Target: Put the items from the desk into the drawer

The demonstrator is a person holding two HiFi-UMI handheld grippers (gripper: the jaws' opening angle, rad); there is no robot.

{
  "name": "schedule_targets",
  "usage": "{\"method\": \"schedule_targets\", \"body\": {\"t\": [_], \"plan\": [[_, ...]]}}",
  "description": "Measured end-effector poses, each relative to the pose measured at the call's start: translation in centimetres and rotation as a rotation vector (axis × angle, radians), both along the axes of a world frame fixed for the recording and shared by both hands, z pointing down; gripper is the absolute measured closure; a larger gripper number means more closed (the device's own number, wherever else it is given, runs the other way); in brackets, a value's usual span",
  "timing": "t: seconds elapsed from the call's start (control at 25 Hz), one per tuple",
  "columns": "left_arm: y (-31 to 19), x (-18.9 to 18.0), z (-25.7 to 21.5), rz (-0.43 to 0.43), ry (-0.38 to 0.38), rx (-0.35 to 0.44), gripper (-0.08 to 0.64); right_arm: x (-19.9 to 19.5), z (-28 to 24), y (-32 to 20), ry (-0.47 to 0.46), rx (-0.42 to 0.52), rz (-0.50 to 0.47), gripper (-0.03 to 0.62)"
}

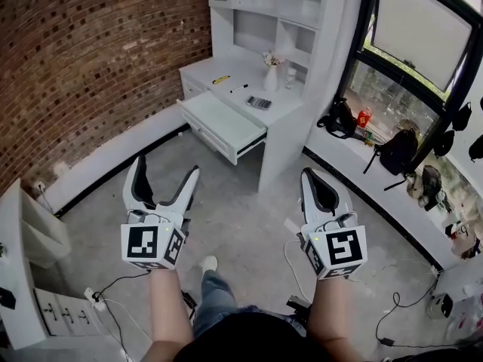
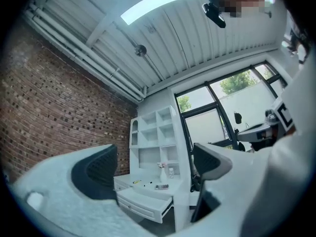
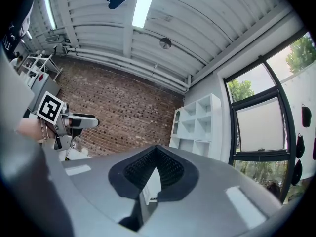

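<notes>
A brick wall (image 1: 90,59) fills the upper left of the head view, and a grey concrete floor (image 1: 241,210) spreads across the middle, open between the two claws and the furniture. One dark-framed window (image 1: 411,59) takes up the upper right, with bags along its sill. At upper centre stands one white counter (image 1: 200,72) with a white shelf unit (image 1: 264,6) on it. Its one drawer (image 1: 223,123) is pulled out toward the lower left, white inside, and its front edge juts over the floor. The counter and drawer lie well apart from both claws. The left claw (image 1: 166,170), at lower left, has its two white, dark-padded jaws spread wide with nothing between them. The left gripper view looks through that gap at the distant counter. The right claw (image 1: 310,176), at lower right, has its jaws pressed together on nothing, the dark pads meeting in its own view. Five things sit on the counter: one white vase (image 1: 270,78) with flowers, one small pale bottle (image 1: 290,75) just beside it, one dark calculator (image 1: 259,102) near the front edge above the drawer, one yellow item (image 1: 220,79) and one dark pen (image 1: 239,88). Cables (image 1: 113,285) trail over the floor at lower left and lower right.
</notes>
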State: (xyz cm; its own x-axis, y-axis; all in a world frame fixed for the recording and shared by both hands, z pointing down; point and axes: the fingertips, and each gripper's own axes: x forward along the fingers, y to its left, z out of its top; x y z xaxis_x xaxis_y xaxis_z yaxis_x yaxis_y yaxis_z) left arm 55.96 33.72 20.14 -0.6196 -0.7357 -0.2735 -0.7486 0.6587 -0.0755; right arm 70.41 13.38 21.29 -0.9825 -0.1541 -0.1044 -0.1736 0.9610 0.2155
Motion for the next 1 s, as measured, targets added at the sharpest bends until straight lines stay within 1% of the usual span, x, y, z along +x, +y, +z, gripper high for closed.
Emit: {"method": "schedule_targets", "body": {"t": [0.2, 0.4, 0.56, 0.72, 0.88, 1.0], "plan": [[-0.6, -2.7, 1.1, 0.02, 0.053, -0.03, 0.072, -2.5, 0.6, -0.9, 0.017, -0.012, 0.015, 0.583], [-1.1, -7.3, 1.8, 0.007, 0.078, -0.037, 0.072, -6.5, 0.5, -1.8, 0.029, -0.009, 0.014, 0.583], [-2.0, -12.2, 2.1, 0.01, 0.073, -0.062, 0.074, -11.3, 1.1, -2.6, 0.055, -0.014, 0.011, 0.583], [-2.5, -17.9, 1.8, 0.022, 0.083, -0.053, 0.074, -16.6, 0.9, -2.8, 0.055, -0.014, 0.017, 0.583], [-4.0, -23.8, 2.1, 0.044, 0.094, -0.062, 0.08, -21.5, 1.0, -3.8, 0.068, -0.03, 0.053, 0.583], [-5.3, -27.6, 2.4, 0.078, 0.093, -0.075, 0.094, -25.1, 1.3, -4.6, 0.078, -0.041, 0.072, 0.583]]}}
